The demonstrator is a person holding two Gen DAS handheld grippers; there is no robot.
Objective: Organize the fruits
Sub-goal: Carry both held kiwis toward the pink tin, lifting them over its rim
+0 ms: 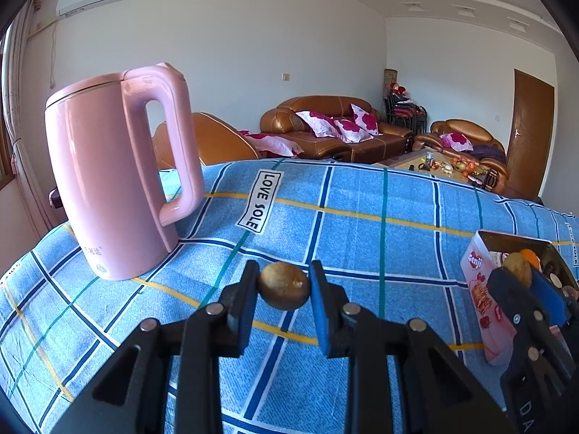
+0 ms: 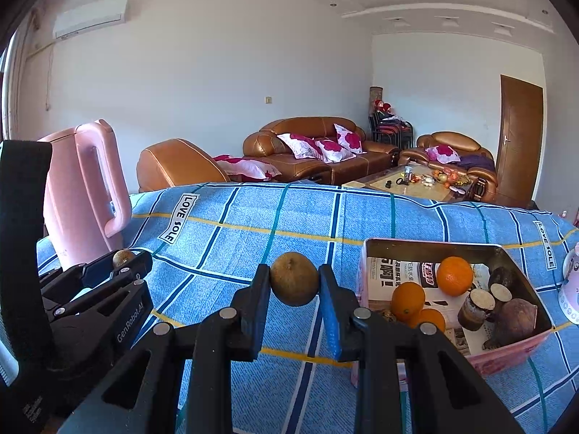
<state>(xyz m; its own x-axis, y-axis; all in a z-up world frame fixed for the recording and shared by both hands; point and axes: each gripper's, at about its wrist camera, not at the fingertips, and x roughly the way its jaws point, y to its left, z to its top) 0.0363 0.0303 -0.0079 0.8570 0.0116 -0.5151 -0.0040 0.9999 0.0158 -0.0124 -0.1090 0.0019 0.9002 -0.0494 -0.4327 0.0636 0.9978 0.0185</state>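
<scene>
My left gripper (image 1: 284,291) is shut on a small brown kiwi (image 1: 284,289), held above the blue checked cloth. My right gripper (image 2: 294,284) is shut on another brown kiwi (image 2: 294,284), also above the cloth. Each gripper shows in the other's view: the right one (image 1: 519,275) with its kiwi (image 1: 516,267) beside the box, the left one (image 2: 123,260) with its kiwi (image 2: 122,257) near the kettle. A pink open box (image 2: 365,253) on the right holds three oranges (image 2: 454,275) and several brown root pieces (image 2: 514,314).
A tall pink kettle (image 1: 108,181) stands on the left of the cloth-covered table (image 1: 362,224). A pink-white object (image 2: 571,289) sits at the right edge. Brown sofas and a coffee table lie beyond the table's far edge.
</scene>
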